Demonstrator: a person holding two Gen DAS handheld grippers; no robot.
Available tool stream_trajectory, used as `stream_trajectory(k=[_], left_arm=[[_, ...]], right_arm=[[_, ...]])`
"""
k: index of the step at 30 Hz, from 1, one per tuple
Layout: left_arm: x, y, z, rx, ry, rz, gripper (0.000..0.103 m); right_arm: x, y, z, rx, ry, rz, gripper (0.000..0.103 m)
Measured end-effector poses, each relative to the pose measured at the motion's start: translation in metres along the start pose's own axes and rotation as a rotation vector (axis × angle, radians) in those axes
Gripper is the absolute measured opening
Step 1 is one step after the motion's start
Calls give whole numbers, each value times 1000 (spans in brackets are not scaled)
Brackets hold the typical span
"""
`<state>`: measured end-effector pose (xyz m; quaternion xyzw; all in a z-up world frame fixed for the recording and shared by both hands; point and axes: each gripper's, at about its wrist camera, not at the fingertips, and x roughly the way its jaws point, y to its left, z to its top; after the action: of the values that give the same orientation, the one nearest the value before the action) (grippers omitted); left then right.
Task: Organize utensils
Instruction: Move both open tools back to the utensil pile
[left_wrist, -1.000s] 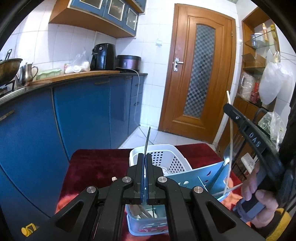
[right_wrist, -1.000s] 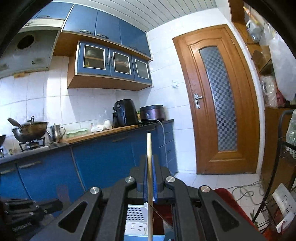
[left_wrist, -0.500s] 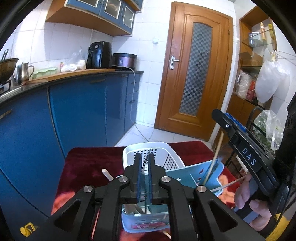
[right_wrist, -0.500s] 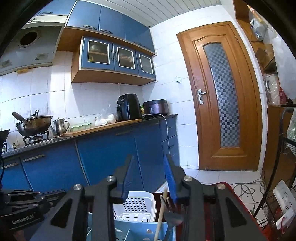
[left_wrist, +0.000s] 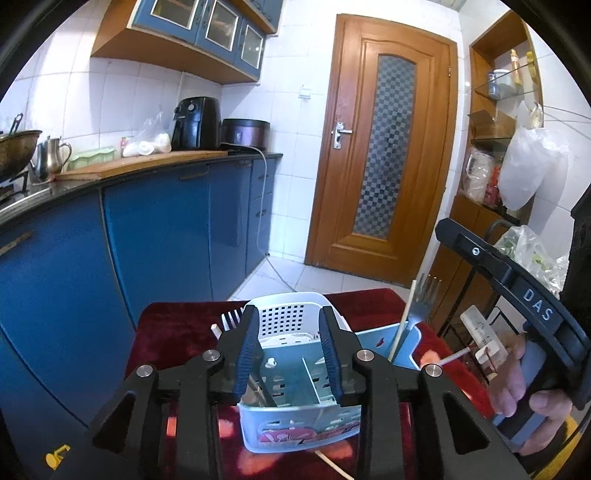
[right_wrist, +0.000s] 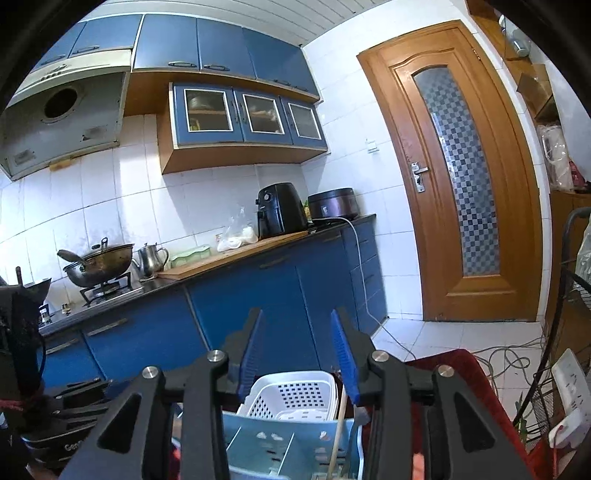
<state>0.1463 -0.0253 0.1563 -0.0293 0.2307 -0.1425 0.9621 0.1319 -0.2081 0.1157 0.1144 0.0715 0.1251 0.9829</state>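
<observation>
A light blue utensil caddy (left_wrist: 295, 417) is sitting on a dark red cloth (left_wrist: 173, 332) that is covering the table, with a flowered strip running along its near lower wall and thin dividers splitting its inside into compartments. Directly behind it and touching it, a white perforated basket (left_wrist: 284, 319) is standing, its back wall dotted with square holes. In the caddy's right-hand compartment a metal fork (left_wrist: 423, 306) is standing tines up, leaning slightly right, and a pale chopstick (left_wrist: 402, 325) is leaning just beside it; dark handles are resting in the left compartment, though what they belong to is too hidden to tell. White fork tines (left_wrist: 231, 317) are poking up at the basket's left side. The left gripper (left_wrist: 288, 350) is hovering over the caddy with its blue-padded jaws spreading apart, nothing pinched between them. The right gripper (right_wrist: 301, 354) is also hanging above the caddy, its jaws widening too and empty, with the chopstick (right_wrist: 340, 424) rising below the right pad without touching it. In the left wrist view, a hand (left_wrist: 524, 376) is gripping the handle of the right gripper at the right edge. A white chopstick with a red band (left_wrist: 452, 358) is lying on the cloth to the right of the caddy.
</observation>
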Motion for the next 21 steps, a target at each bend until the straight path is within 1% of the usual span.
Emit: stream_trajectory(k=[3,10,21], left_arm=[[-6,2,-3,-4,13,-5,38],[-21,2,-18,-23,75,-12,39],[-40,2,-52,-72,149,-15,39]], right_arm=[[-11,2,-1,0,24,2,41],[-39,1,-13,49,100,23,42],[-72,-5,-46,72,227,-5,42]])
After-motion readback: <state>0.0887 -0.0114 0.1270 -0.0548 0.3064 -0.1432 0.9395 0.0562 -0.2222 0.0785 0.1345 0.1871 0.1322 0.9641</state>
